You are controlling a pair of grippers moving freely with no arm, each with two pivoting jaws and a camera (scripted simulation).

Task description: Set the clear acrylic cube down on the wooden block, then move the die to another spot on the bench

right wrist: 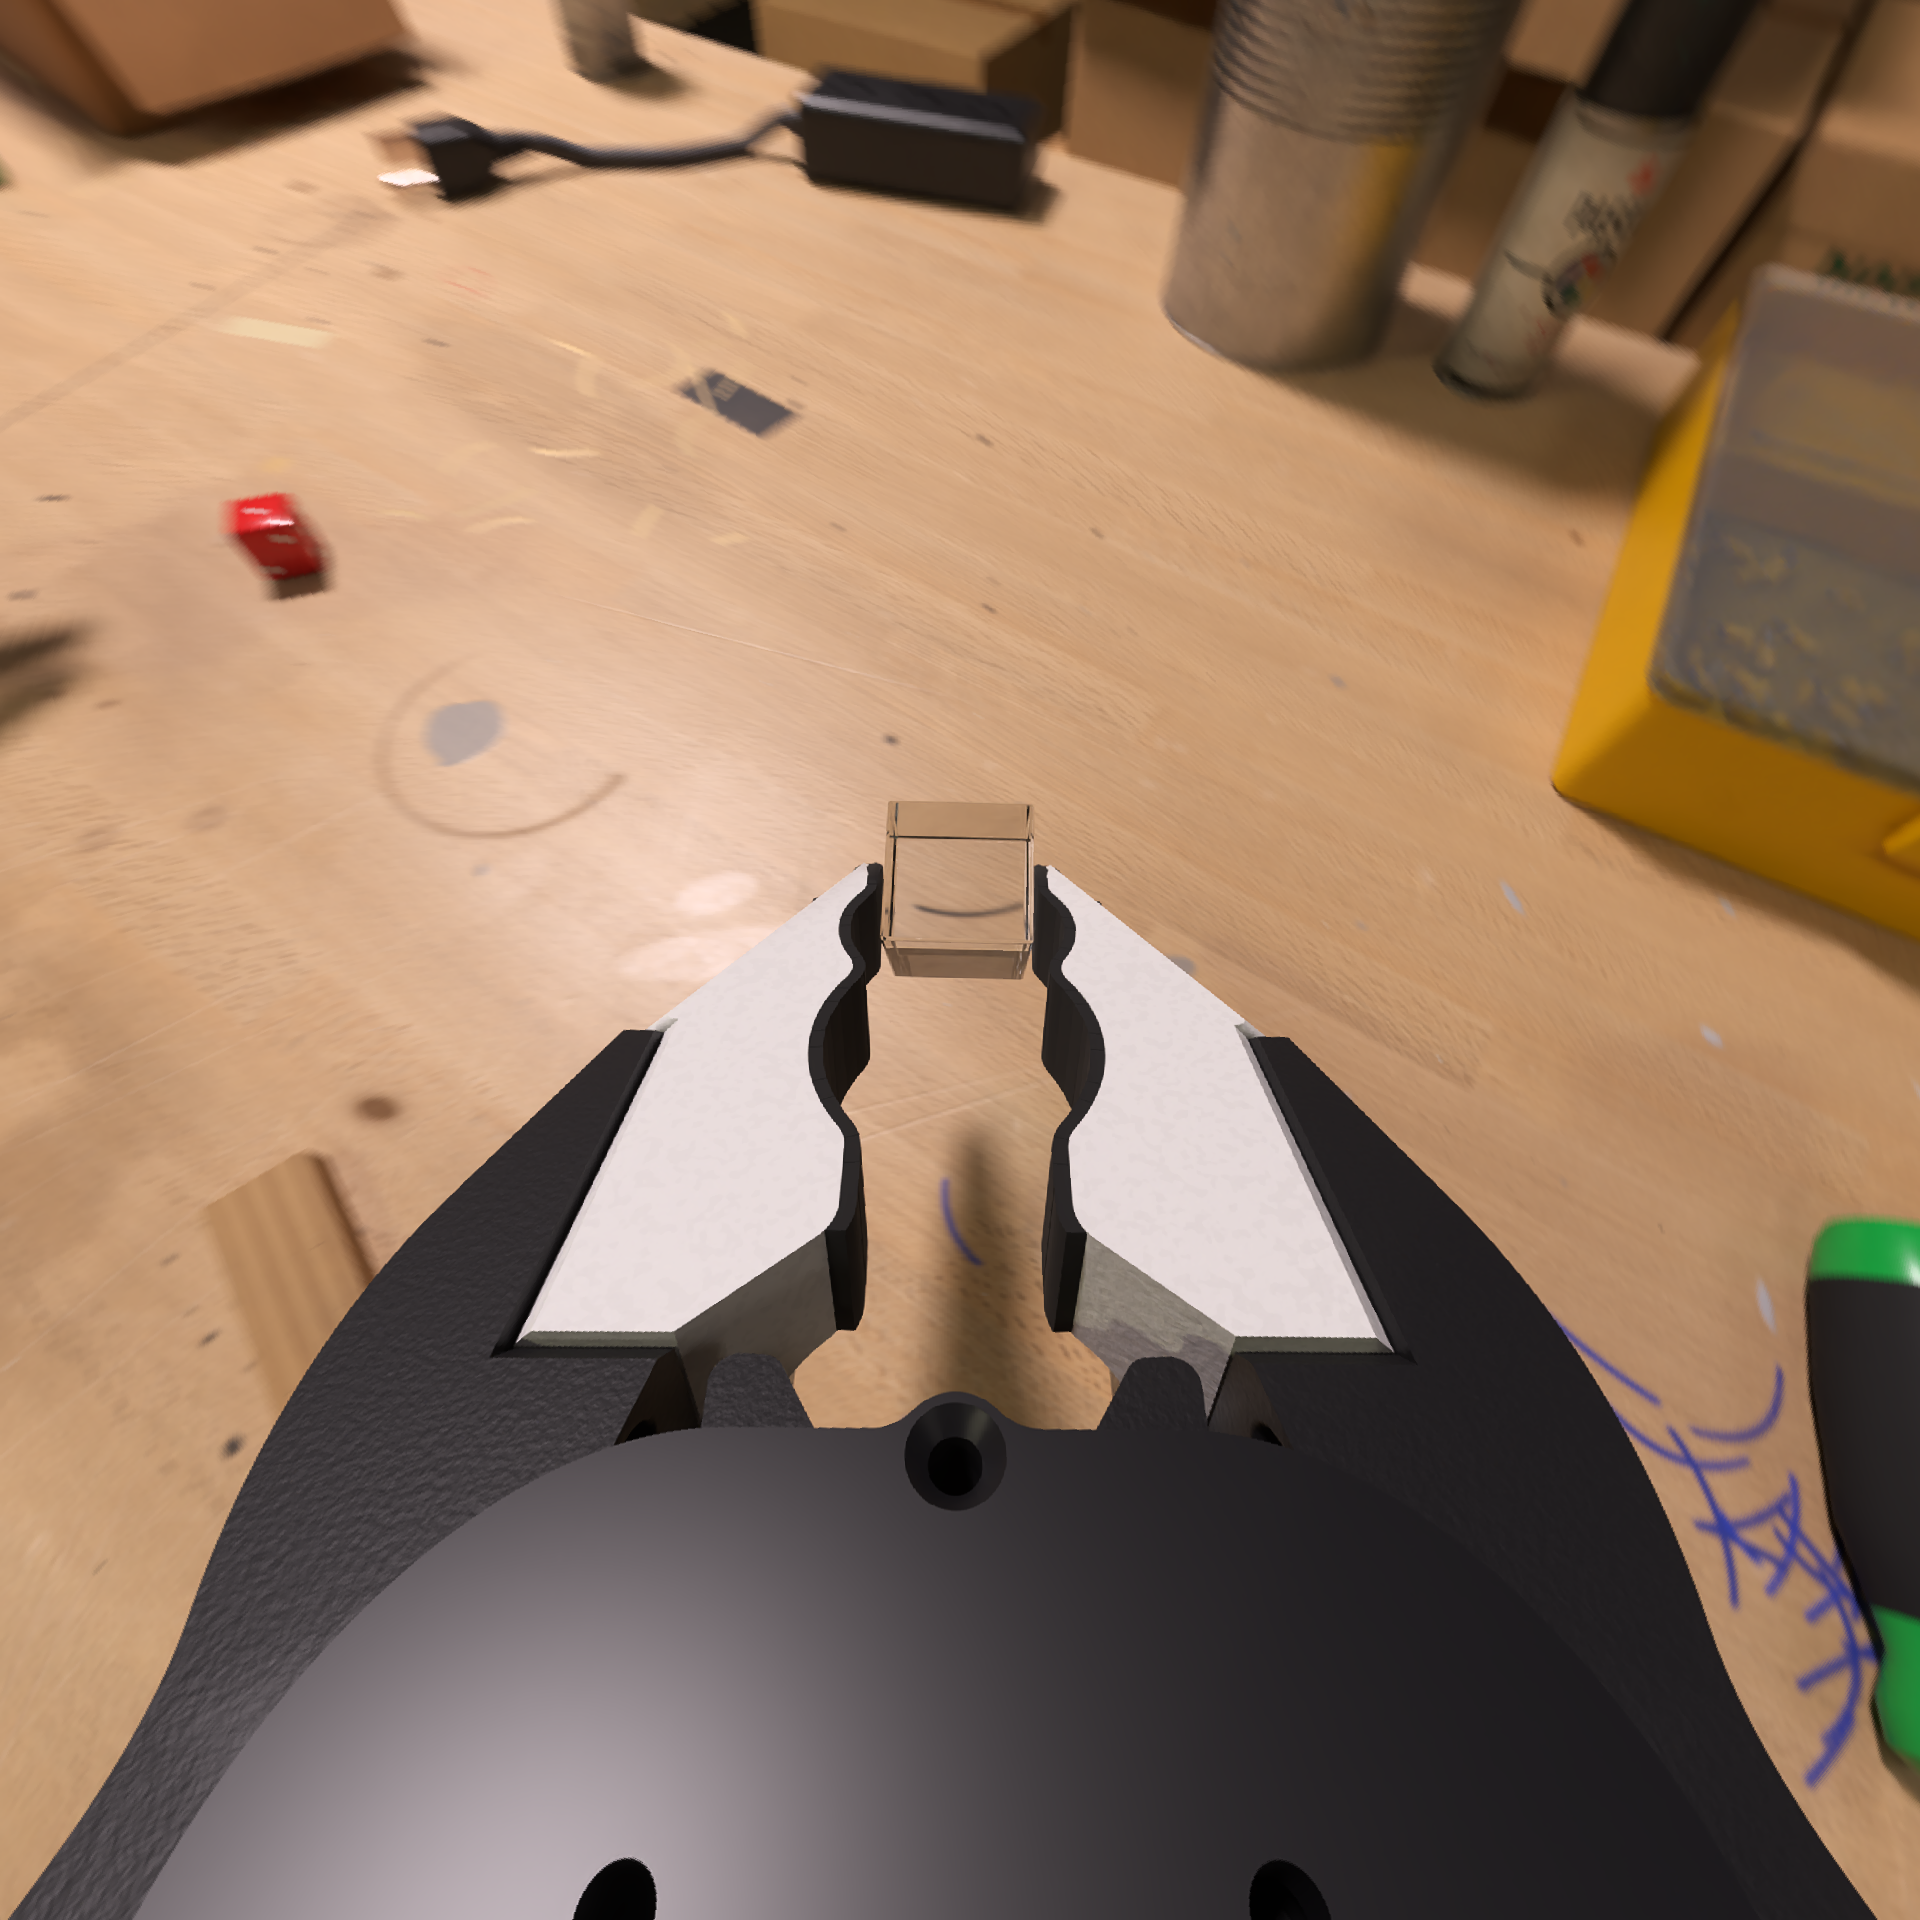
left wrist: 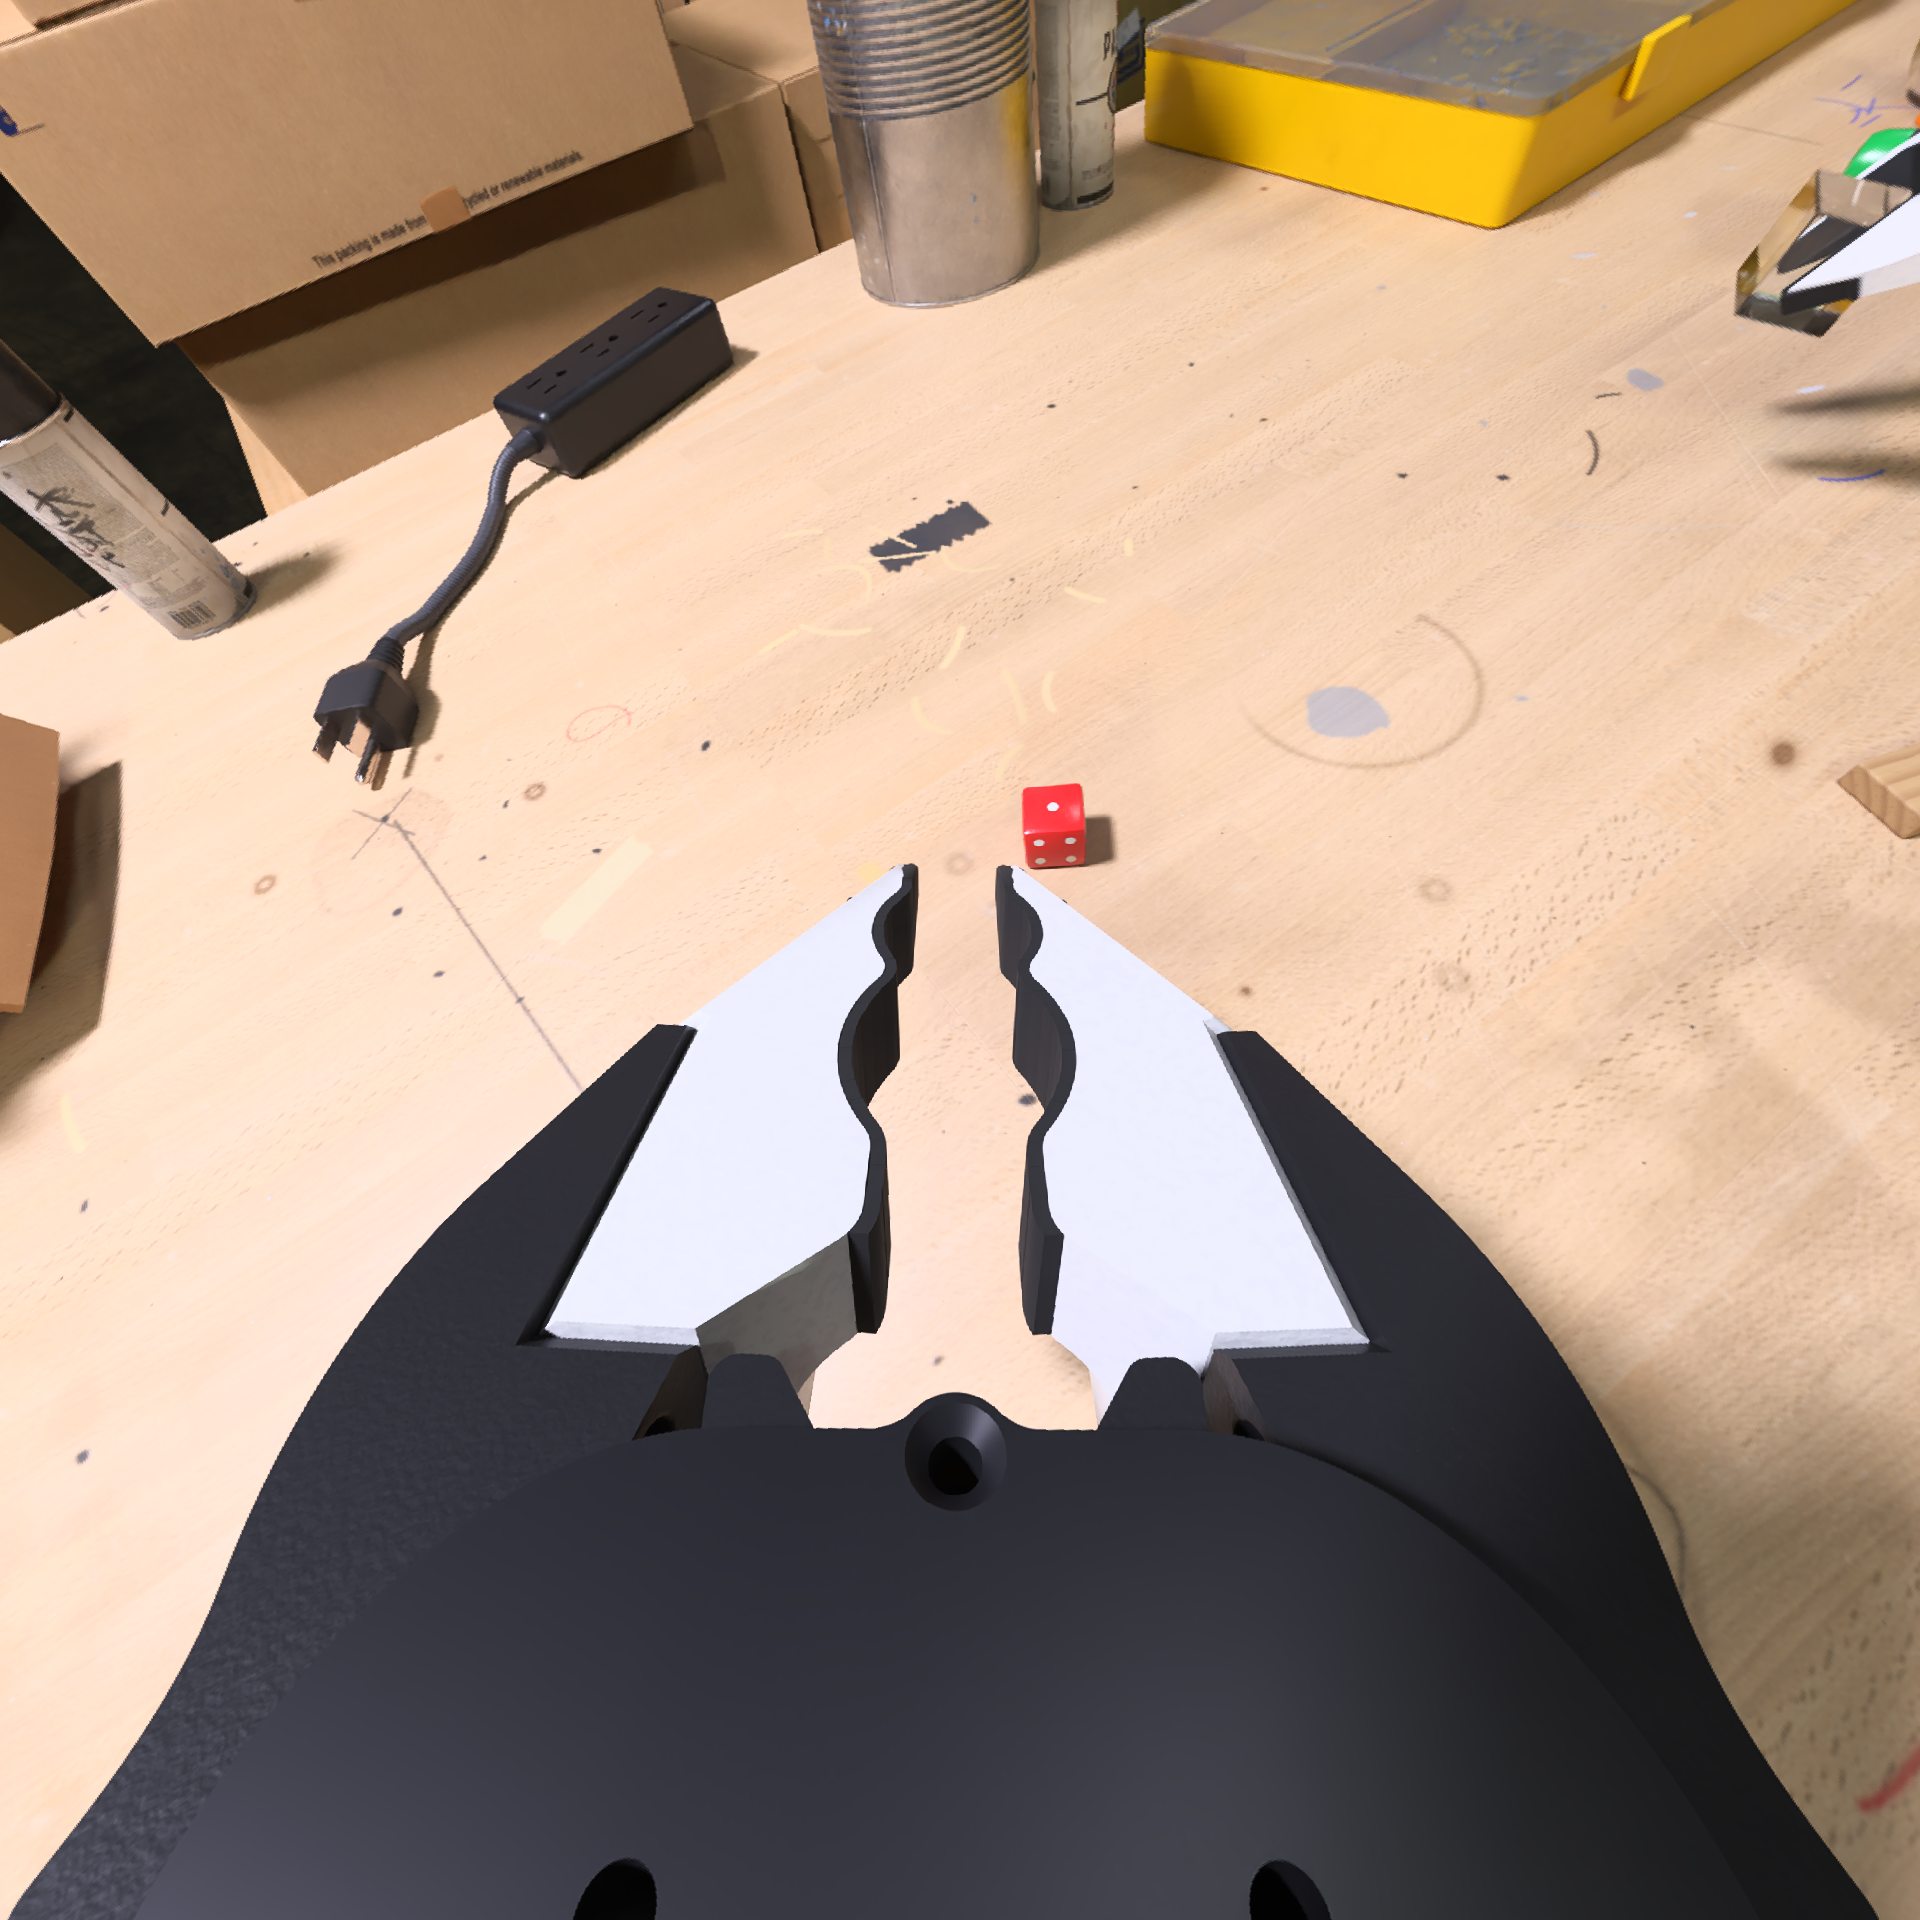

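Note:
My right gripper [right wrist: 957, 904] is shut on the clear acrylic cube [right wrist: 957, 894] and holds it above the bench; the cube also shows at the right edge of the left wrist view [left wrist: 1792, 260]. The wooden block [right wrist: 281, 1257] lies on the bench low at the left, partly hidden behind my right gripper, and its corner shows in the left wrist view [left wrist: 1886, 795]. The red die [left wrist: 1054, 825] sits on the bench just ahead and right of my left gripper [left wrist: 956, 883], which is open with a narrow gap and empty. The die also shows in the right wrist view [right wrist: 272, 537].
A black power strip [left wrist: 613, 379] with cord and plug lies at the back left. A metal can [left wrist: 930, 145], spray cans [left wrist: 114, 520], cardboard boxes [left wrist: 343, 145] and a yellow parts case [left wrist: 1455, 125] line the back. A green-handled tool [right wrist: 1870, 1475] lies at the right.

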